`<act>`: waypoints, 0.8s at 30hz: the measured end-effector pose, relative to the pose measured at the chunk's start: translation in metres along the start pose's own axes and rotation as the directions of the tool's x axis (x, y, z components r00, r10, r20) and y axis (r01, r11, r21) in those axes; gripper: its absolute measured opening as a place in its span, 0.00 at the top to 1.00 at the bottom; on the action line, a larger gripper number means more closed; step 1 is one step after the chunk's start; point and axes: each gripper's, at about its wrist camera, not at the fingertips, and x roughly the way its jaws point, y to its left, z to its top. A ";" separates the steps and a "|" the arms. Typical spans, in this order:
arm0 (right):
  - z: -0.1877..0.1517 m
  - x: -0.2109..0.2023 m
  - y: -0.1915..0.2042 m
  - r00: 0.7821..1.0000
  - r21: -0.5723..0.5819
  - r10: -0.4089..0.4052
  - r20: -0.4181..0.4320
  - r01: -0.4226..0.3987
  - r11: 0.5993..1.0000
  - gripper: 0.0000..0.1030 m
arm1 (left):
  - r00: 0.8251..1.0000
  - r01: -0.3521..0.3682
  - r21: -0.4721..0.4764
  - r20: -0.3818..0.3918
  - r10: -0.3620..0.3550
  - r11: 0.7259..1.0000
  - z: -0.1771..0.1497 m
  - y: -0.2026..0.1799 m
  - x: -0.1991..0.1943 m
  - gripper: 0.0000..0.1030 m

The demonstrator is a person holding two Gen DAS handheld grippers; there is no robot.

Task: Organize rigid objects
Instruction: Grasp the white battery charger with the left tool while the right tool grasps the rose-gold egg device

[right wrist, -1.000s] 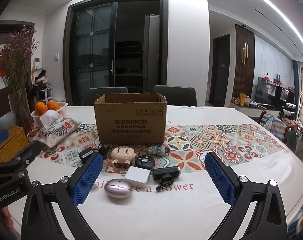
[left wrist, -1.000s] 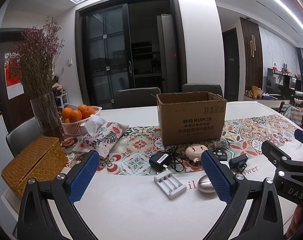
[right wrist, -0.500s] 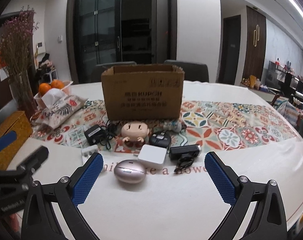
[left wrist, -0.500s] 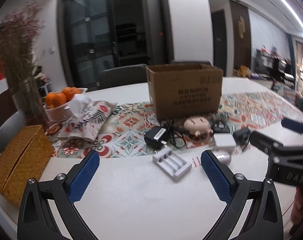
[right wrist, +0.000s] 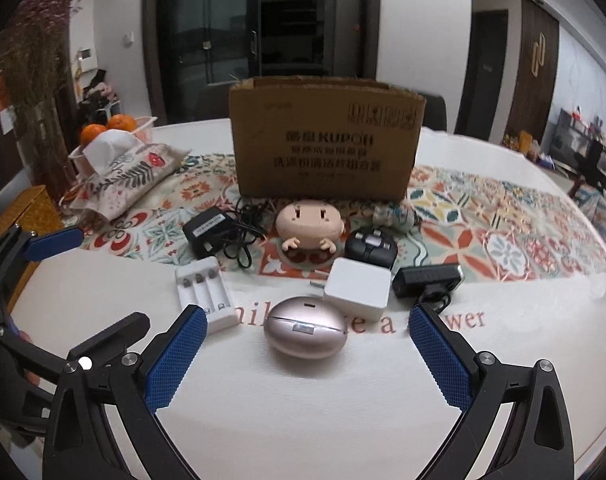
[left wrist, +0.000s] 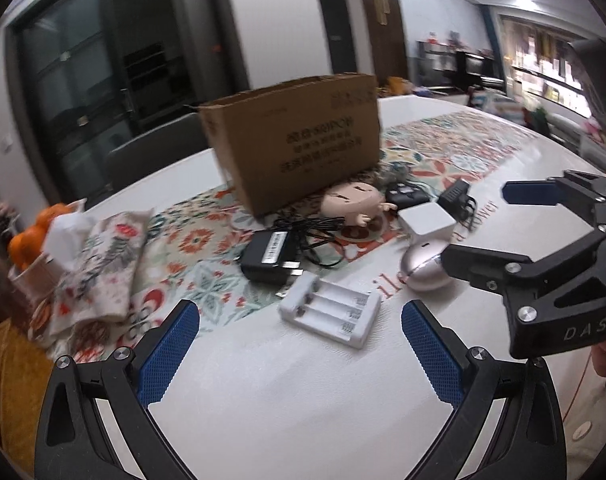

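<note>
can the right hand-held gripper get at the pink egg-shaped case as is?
Probably yes. The right hand-held gripper is open, with the pink egg-shaped case lying centred just ahead of its fingers on bare white tablecloth, nothing between; the white square charger sits behind.

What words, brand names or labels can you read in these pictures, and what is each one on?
"KUPOH": cardboard box; the Chinese lines beneath are too blurred.
"DAS": right hand-held gripper, on its body.
"a" and "wer", partly hidden: tablecloth.
Label on black power adapter: too small to read.
</note>
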 end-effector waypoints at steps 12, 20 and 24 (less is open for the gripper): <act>-0.002 0.029 -0.003 0.998 0.079 -0.005 -0.067 0.010 0.997 0.02 | 0.986 0.156 0.112 -0.084 -0.147 0.981 0.003 0.002 0.042 0.00; -0.003 0.048 -0.007 0.995 0.110 -0.007 -0.101 0.018 0.994 0.04 | 0.970 0.221 0.100 -0.129 -0.208 0.970 -0.001 0.005 0.063 0.03; -0.004 0.052 -0.008 0.994 0.115 -0.009 -0.104 0.021 0.993 0.05 | 0.963 0.240 0.105 -0.149 -0.223 0.965 -0.003 0.004 0.071 0.06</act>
